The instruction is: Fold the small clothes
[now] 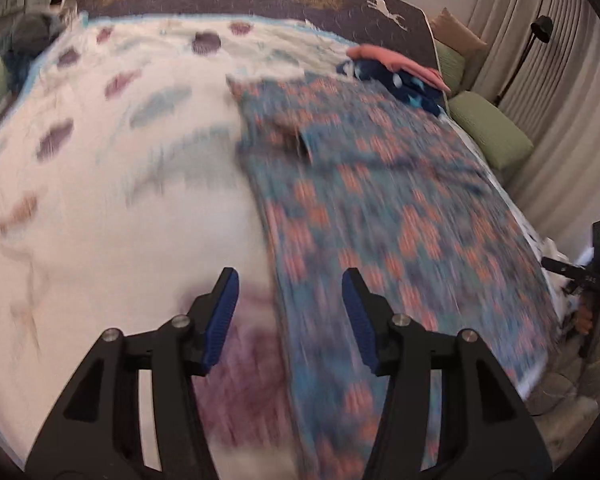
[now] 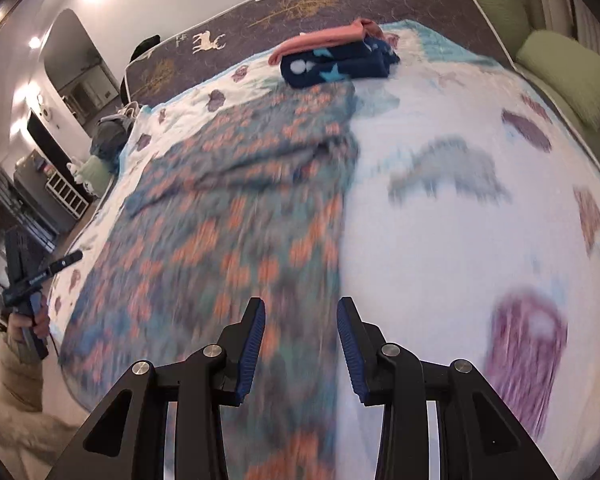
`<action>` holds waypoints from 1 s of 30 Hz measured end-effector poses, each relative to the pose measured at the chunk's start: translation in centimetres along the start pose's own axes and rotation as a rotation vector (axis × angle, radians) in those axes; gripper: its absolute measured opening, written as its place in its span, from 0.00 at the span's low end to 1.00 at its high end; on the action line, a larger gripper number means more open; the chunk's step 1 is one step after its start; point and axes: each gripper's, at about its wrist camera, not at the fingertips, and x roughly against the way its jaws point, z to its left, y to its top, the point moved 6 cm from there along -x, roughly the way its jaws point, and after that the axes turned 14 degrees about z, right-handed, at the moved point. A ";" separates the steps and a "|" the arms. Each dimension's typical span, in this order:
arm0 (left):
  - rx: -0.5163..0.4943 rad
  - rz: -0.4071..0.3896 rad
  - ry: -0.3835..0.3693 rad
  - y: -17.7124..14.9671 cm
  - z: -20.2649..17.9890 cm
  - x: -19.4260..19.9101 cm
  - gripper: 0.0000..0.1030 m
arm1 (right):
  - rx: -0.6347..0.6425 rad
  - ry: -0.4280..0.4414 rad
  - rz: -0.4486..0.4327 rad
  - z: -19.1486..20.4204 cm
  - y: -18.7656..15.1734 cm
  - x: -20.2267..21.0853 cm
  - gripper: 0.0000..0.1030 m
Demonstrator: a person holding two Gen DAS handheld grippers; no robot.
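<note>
Both claws, left claw (image 1: 290, 312) and right claw (image 2: 301, 340), are hovering released over the patterned garment (image 1: 380, 208), its long axis running straight ahead down the bed (image 1: 120, 220).

Bed (image 1: 100, 220): white blanket; patterned garment (image 1: 380, 200) spread flat; folded clothes (image 2: 336, 56) stacked behind.

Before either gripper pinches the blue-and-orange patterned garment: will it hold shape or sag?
Likely sags: the patterned garment lies flat with soft creases near its far end, so it looks thin and floppy. Probably light. A single pinch may bunch it; both the left gripper and right gripper are open.
</note>
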 end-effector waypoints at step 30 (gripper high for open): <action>0.107 0.005 -0.355 -10.5 -3.2 5.7 0.06 | -0.149 0.350 -0.070 -1.8 -8.8 2.9 0.03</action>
